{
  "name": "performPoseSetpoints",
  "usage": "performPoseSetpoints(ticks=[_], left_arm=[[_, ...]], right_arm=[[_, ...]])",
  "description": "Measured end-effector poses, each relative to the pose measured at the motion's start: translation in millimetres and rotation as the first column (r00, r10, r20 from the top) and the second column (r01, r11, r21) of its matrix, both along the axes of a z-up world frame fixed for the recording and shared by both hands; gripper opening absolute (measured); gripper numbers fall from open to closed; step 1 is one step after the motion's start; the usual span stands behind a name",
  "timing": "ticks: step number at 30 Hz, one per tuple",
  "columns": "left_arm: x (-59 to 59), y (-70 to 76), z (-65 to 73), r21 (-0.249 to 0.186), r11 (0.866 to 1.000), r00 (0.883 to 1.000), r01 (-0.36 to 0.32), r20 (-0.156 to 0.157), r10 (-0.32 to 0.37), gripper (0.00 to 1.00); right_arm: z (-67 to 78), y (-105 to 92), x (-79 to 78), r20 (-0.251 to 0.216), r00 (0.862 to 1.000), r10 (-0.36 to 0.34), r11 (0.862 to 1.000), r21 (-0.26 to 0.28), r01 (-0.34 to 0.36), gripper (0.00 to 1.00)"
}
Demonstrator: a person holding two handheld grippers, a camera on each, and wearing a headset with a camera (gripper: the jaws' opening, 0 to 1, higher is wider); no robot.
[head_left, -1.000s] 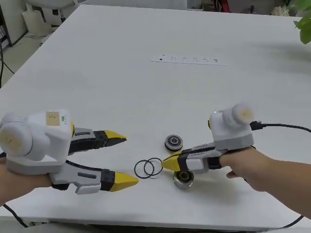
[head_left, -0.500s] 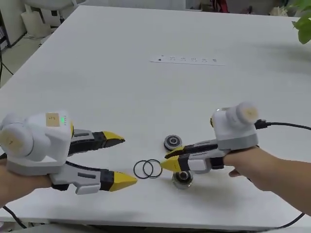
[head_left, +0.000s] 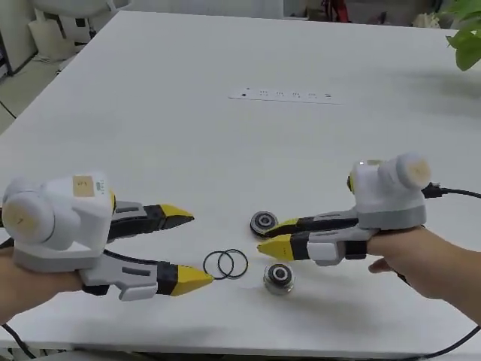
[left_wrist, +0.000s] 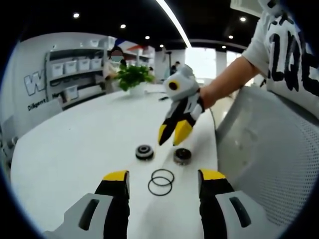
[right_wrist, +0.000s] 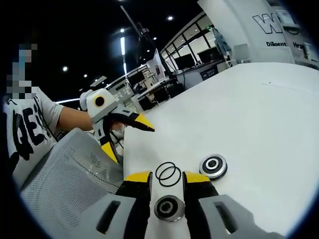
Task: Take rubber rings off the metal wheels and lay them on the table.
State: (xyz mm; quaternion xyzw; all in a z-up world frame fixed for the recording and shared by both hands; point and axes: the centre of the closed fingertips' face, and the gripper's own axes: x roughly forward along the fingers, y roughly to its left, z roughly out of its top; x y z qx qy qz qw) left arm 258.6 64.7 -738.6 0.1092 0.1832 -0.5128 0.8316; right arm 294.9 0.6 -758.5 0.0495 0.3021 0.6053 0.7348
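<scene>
**Two rings on the table, both hand-held grippers empty**

Near the front edge of the white table (head_left: 225,135), toward its left side, the left hand-held gripper (head_left: 197,249) was held low. Its jaws were spread wide with nothing between them, and its yellow tips pointed right.

Just past those tips, two thin black rubber rings (head_left: 225,263) lay flat on the table. They overlapped each other and touched neither gripper.

To the right of the rings sat two metal wheels, apart from each other. The farther wheel (head_left: 264,222) lay a little back from the rings, and the nearer wheel (head_left: 279,275) lay closer to the front edge. Whether either wheel carried a ring could not be told.

The right hand-held gripper (head_left: 268,236) hung in the air over the space between the two wheels and pointed left. Its jaws were parted by a small gap and pinched nothing. In the left gripper view its tips were clear of the table. In the right gripper view the nearer wheel showed through the gap between the jaws, with the rings beyond it.

A black cable (head_left: 455,193) ran off from this gripper toward the right edge. Green leaves (head_left: 466,41) showed by the far right corner.
</scene>
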Motion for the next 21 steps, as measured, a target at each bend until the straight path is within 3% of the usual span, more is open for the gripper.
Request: performPoseSetpoints(ticks=[21], left_arm=[[13.5,2.9,3.1,0.000,1.000,1.000,-0.013,0.014,0.013,0.56]], right_arm=[[13.8,-19.9,17.8,0.101,0.993,-0.062,0.998,-0.015,0.063,0.29]])
